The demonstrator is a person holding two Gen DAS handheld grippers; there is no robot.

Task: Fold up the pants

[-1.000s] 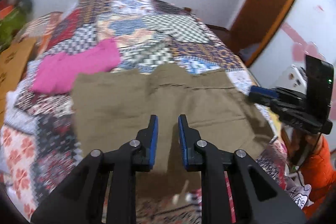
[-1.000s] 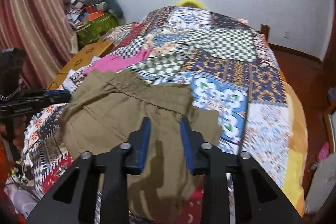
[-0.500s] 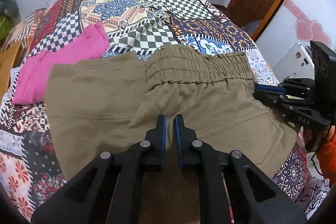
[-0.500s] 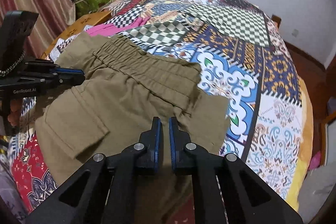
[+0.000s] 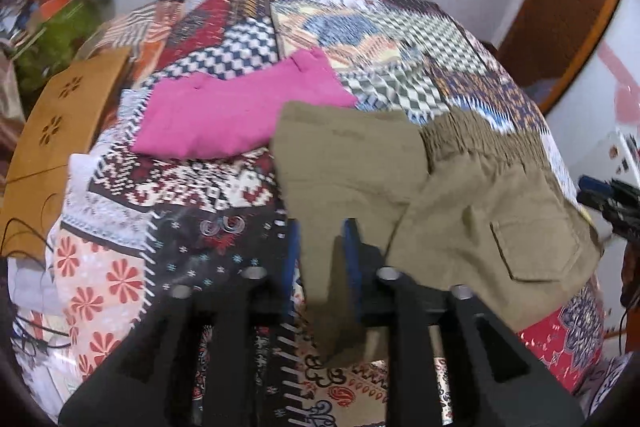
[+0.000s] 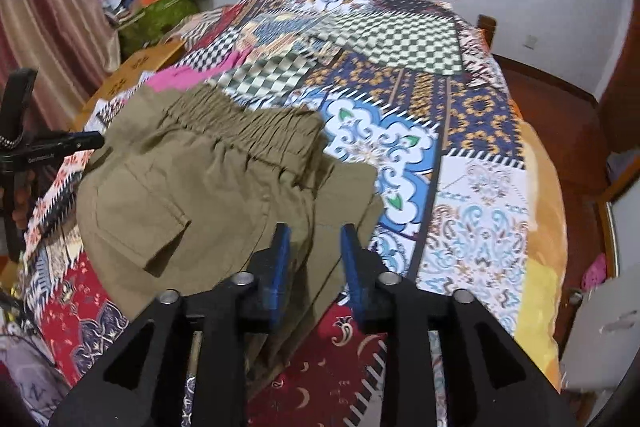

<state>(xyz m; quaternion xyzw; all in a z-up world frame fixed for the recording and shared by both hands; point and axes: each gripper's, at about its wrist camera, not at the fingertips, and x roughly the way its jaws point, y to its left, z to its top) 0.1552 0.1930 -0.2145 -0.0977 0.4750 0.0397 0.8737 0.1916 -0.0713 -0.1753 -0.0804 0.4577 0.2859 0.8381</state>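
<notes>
While the khaki pants (image 5: 472, 211) lie folded on the patchwork bedspread (image 5: 224, 195), we see them fill the centre and the 3 o'clock side of the left wrist view. Their elastic waistband (image 5: 480, 139) runs along the far edge at about 1 o'clock, and a patch pocket (image 5: 532, 247) faces up at 3 o'clock. The left gripper (image 5: 320, 255) points down at the near-left edge of the pants. Its jaws are parting, a gap shows between the blue pads (image 5: 352, 251), and khaki cloth lies in that gap without being pinched. A folded pink garment (image 5: 240, 111) rests at 11 o'clock, just beside the pants and touching their far-left corner. A tan cardboard box (image 5: 60, 131) stands at 9 o'clock beside the bed.

In the right wrist view we find the same pants (image 6: 208, 195) at 9 to 10 o'clock of centre, waistband (image 6: 248, 131) toward the far side and pocket (image 6: 140, 223) at 8 o'clock. The right gripper (image 6: 314, 259) hangs over the near-right corner of the pants. Its jaws are likewise opening, the pads (image 6: 280, 259) stand clear of each other, and the cloth under them lies loose. We see the tip of the left gripper (image 6: 60, 147) at 9 o'clock, near the left edge of the pants. The bedspread (image 6: 480, 211) lies bare from 12 to 4 o'clock.
</notes>
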